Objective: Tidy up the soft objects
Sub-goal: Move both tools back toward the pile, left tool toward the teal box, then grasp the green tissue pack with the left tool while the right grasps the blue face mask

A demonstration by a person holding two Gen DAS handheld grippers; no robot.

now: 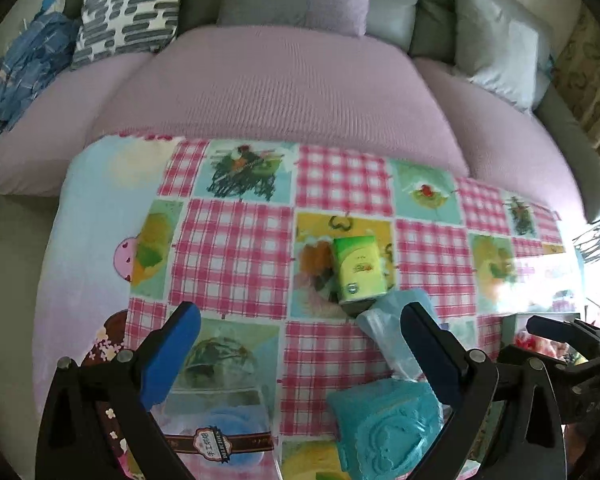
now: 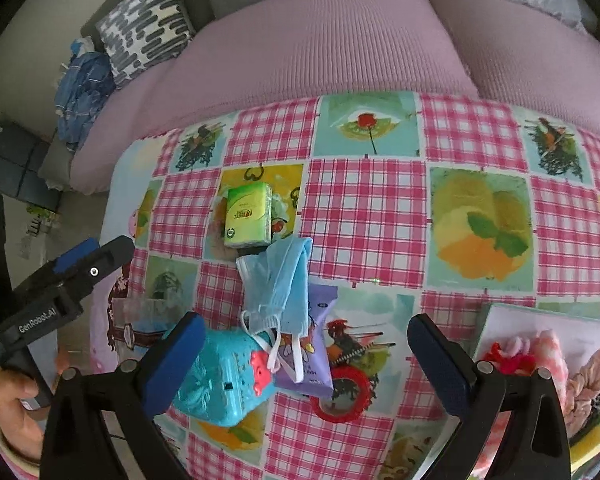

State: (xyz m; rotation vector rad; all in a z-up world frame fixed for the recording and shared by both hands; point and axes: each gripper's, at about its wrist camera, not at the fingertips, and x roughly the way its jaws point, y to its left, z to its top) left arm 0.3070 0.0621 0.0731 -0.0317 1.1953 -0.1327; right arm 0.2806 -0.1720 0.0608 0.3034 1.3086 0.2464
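Lying crumpled at the centre of your right wrist view, the blue face mask point(image 2: 278, 280) drapes over the top of a purple wipes packet point(image 2: 314, 354), its white ear loops trailing down across the packet and touching a turquoise embossed pouch point(image 2: 220, 380) at lower left. Just above the mask sits a green tissue pack point(image 2: 249, 215) on the patchwork tablecloth point(image 2: 364, 216). Your right gripper point(image 2: 306, 354) stands wide open around this cluster, holding nothing, its left pad just beside the pouch. At lower right of that view a pale box point(image 2: 500, 316) holds pink and red fabric scrunchies point(image 2: 540, 356). Your left gripper point(image 1: 300, 344) is also spread wide and empty; in its view the mask point(image 1: 384, 320) shows beside the right pad, the pouch point(image 1: 384, 424) at bottom centre, and the tissue pack point(image 1: 358, 270) further up the frame. A clear container with a blue item inside point(image 1: 224, 424) sits between its fingers at lower left. Beyond the table, a pink-covered sofa point(image 1: 292, 92) fills the upper frame, with a grey patterned cushion point(image 1: 132, 4) at upper left.
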